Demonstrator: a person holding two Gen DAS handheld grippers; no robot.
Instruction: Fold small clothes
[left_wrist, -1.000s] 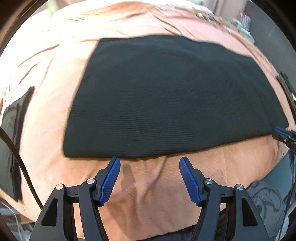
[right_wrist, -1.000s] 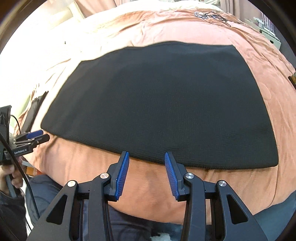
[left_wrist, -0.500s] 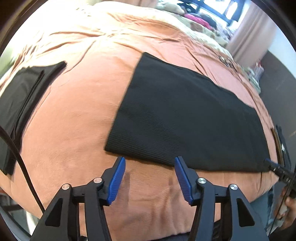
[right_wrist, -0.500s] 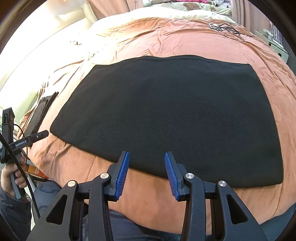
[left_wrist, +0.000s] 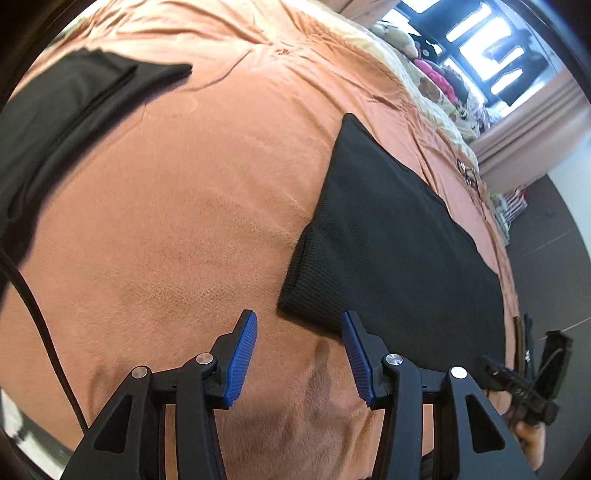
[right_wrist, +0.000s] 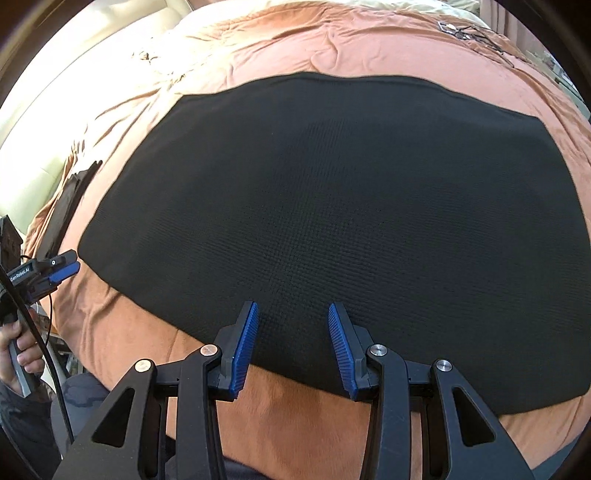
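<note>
Since a second ago we have swung our left gripper (left_wrist: 295, 325) to the near-left corner of the black cloth (right_wrist: 332, 206) lying flat on the bed (left_wrist: 166, 221), while our right gripper (right_wrist: 293, 314) now overlaps its near edge, both spread apart.

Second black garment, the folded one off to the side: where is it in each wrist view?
Left wrist: folded black garment fills the upper left, on the orange blanket.
Right wrist: thin dark strip at the left edge.
Shared landmark: the big spread black cloth, right of it in both.
</note>
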